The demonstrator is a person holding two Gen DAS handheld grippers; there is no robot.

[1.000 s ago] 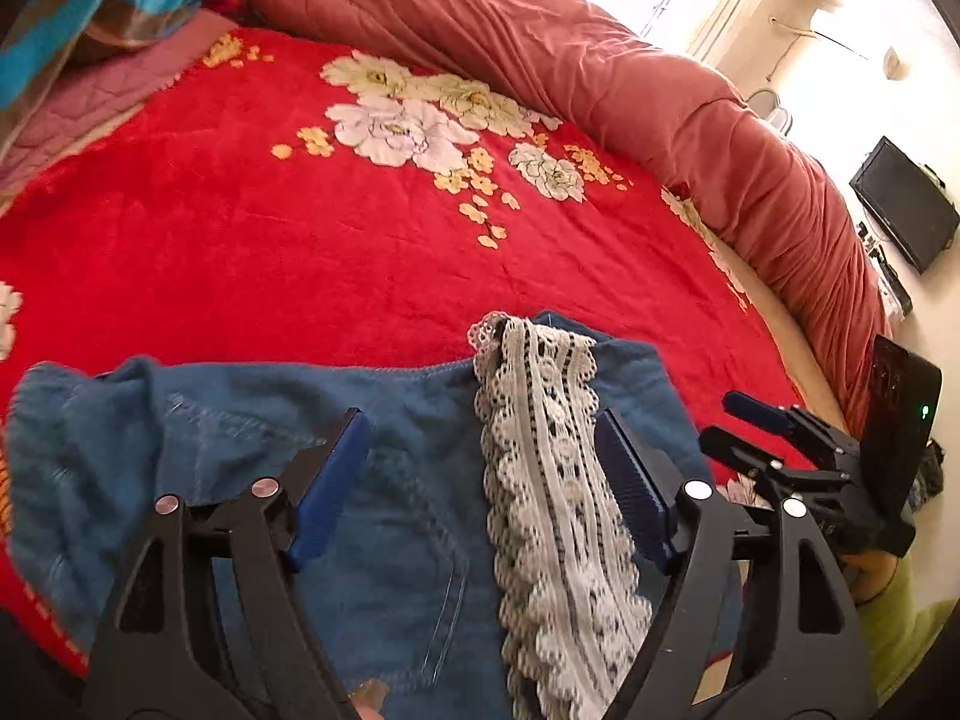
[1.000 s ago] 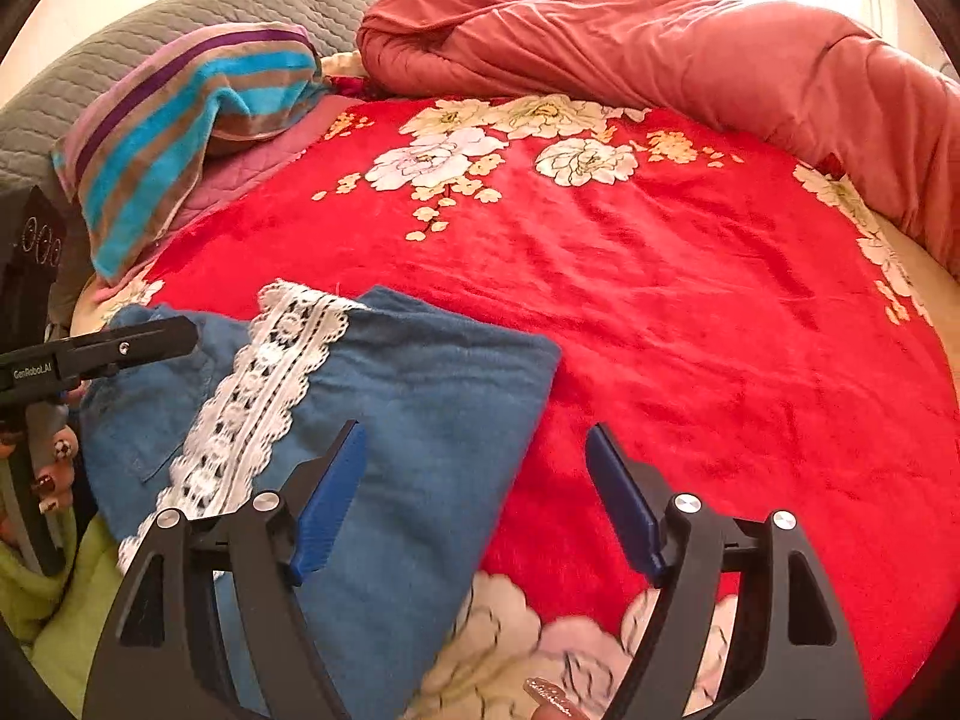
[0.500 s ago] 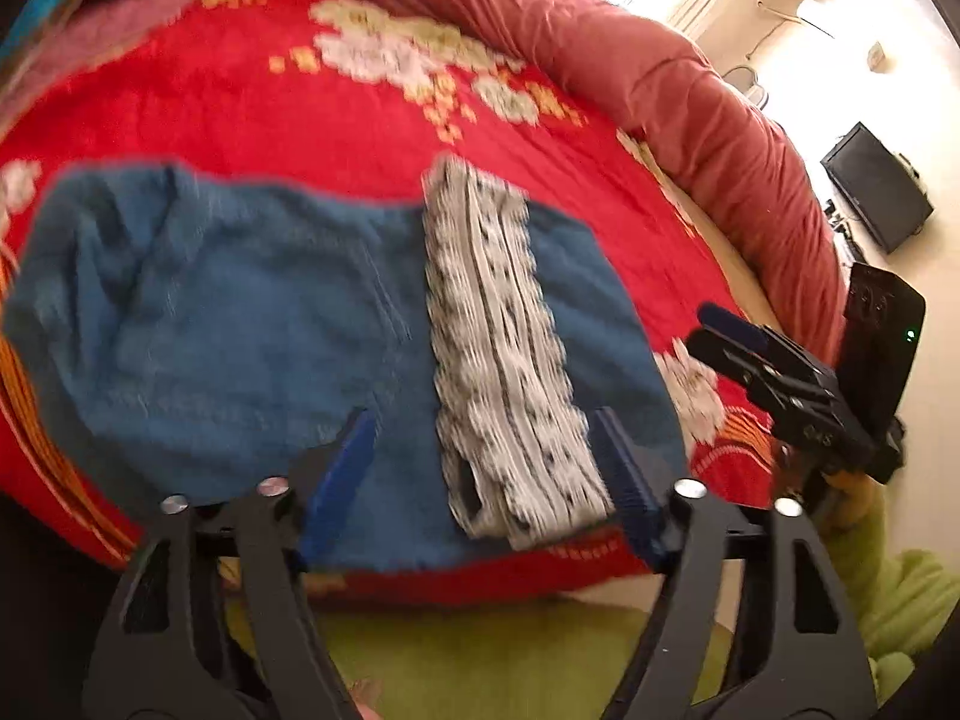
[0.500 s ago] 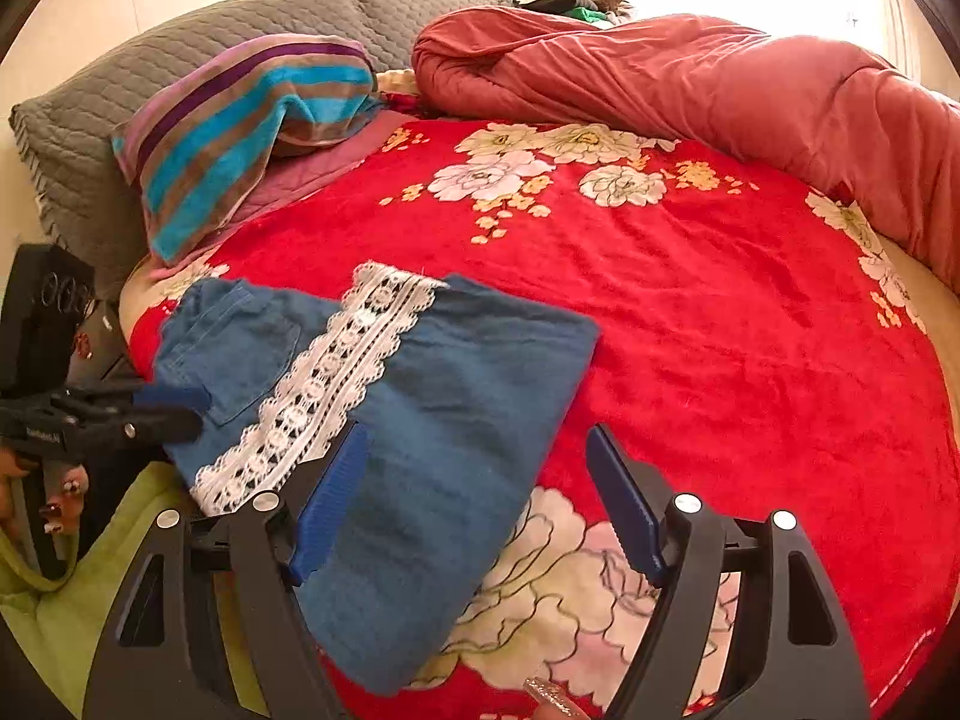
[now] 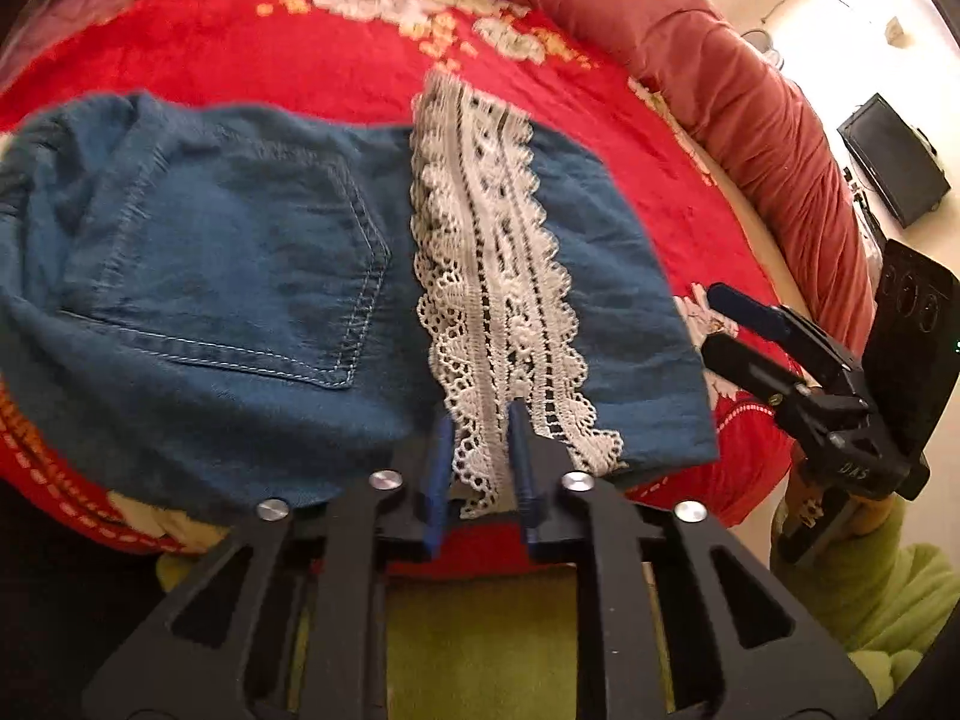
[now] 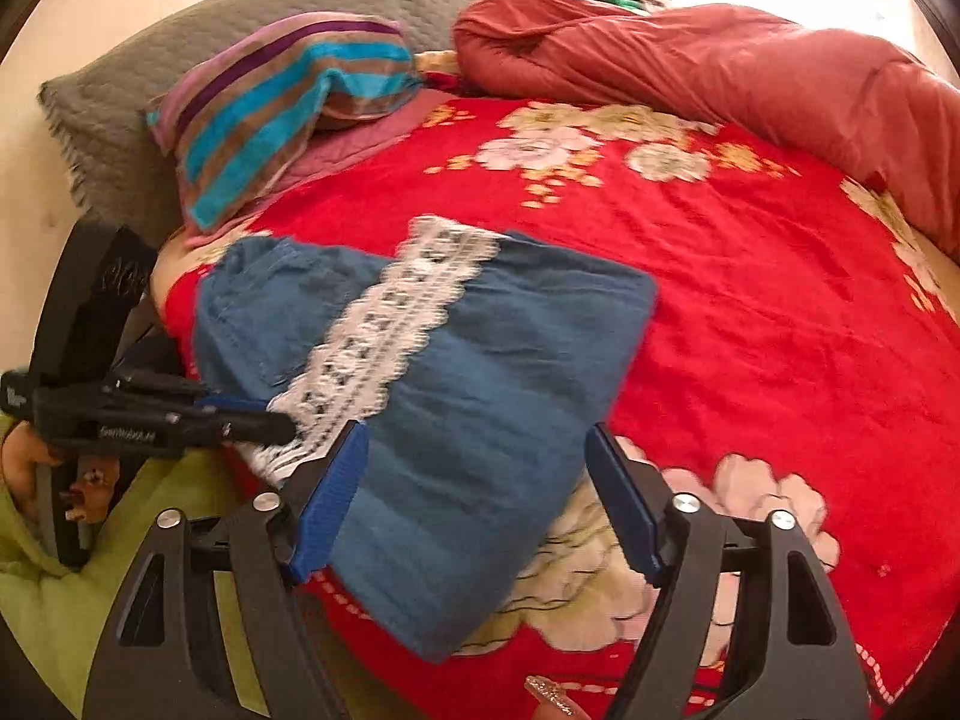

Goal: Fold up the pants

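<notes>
In the left wrist view, the left gripper (image 5: 480, 456) is nearest, its jaws closing, and the two blue pads already pinch the near end of the white lace strip (image 5: 492, 276) at the hem of the pants (image 5: 228, 276). The folded blue denim pants lie flat on the red flowered blanket (image 5: 288, 60), close to the near edge of the bed, with a back pocket (image 5: 240, 264) facing up to the left of the lace. At the right side of this view the right gripper (image 5: 744, 330) is beside the pants' edge. In the right wrist view its jaws are closing too, but the pads are apart, and the near corner of the pants lies between them without being pressed. Farther back a striped pillow (image 6: 276, 102) leans on a grey cushion (image 6: 150, 72), and a rolled pink-red quilt (image 6: 720, 66) lies along the far side
</notes>
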